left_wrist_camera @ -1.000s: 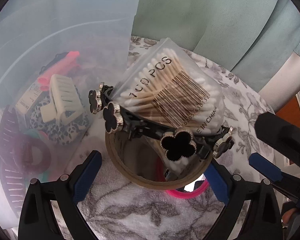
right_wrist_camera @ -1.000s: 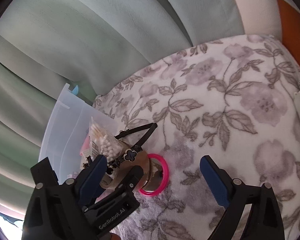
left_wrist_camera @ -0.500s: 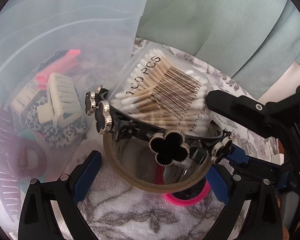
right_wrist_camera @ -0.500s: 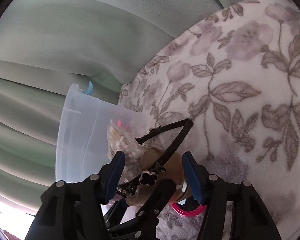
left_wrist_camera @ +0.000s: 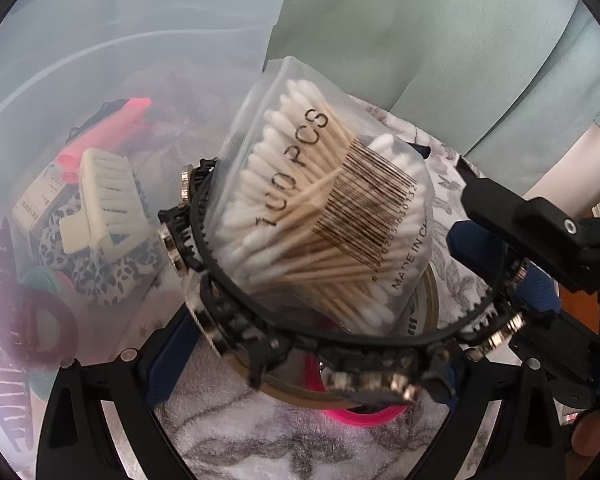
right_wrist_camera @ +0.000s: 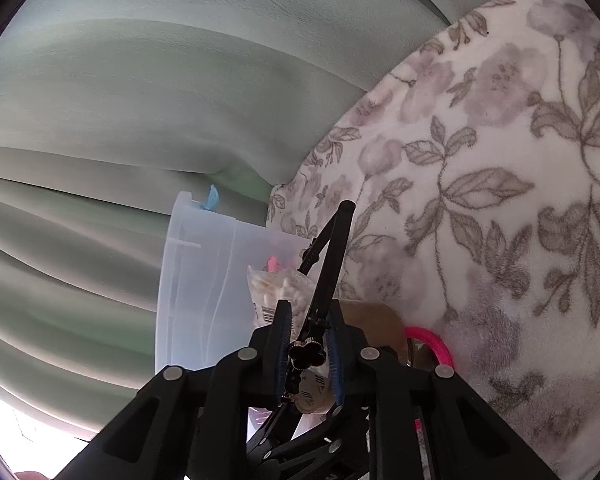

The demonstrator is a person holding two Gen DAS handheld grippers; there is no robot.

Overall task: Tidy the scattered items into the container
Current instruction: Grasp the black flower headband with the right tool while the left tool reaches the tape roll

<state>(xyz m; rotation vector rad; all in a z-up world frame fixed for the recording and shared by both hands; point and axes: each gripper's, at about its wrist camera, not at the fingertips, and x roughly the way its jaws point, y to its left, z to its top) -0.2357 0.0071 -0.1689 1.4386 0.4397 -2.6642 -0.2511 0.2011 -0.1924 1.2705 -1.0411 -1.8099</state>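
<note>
A black headband (left_wrist_camera: 260, 312) with clover studs rings a clear bag of cotton swabs (left_wrist_camera: 320, 200), both piled on a brown tape roll (left_wrist_camera: 300, 396) that rests on a pink ring (left_wrist_camera: 364, 416). My left gripper (left_wrist_camera: 312, 352) is open, its fingers either side of the roll; I see no pad pressing. My right gripper (right_wrist_camera: 308, 354) has its jaws closing tight, its pads pinching the headband (right_wrist_camera: 332, 256) at a clover stud. It reaches in from the right (left_wrist_camera: 504, 276) in the left wrist view. The translucent container (left_wrist_camera: 100, 40) stands just left of the pile.
The container (right_wrist_camera: 204, 280) holds a cream claw clip (left_wrist_camera: 104, 200), a pink clip (left_wrist_camera: 112, 128), dark claw clips (left_wrist_camera: 4, 300) and a leopard-print item (left_wrist_camera: 88, 272). A floral blanket (right_wrist_camera: 500, 200) spreads to the right. Green curtains (right_wrist_camera: 140, 80) hang behind.
My right gripper swung in from the right and shut on the headband, which has tipped up. The left gripper edged closer, so the roll and bag look larger.
</note>
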